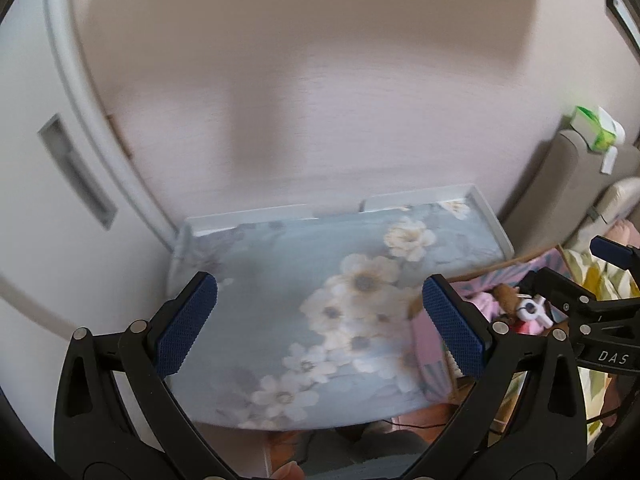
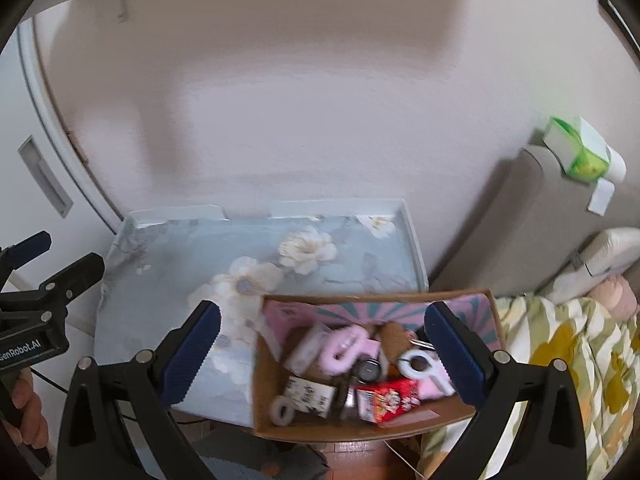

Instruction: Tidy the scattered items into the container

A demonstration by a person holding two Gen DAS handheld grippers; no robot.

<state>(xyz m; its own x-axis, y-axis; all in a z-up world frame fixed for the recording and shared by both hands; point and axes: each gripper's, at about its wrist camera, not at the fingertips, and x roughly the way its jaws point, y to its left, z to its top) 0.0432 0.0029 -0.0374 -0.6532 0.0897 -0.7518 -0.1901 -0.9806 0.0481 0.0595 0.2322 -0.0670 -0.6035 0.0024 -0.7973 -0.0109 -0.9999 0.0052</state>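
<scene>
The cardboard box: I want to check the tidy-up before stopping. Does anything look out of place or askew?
The cardboard box sits skewed at the floral table's right front corner, its near end jutting past the edge. The table shows no loose items; the pink hair claw and red carton lie jumbled inside.

My two black hand-held tools.
Left tool [image 1: 320, 320] and right tool [image 2: 322, 350]: black plastic arms, silver screws, textured blue pads [image 1: 186, 324]; white lettering.
</scene>
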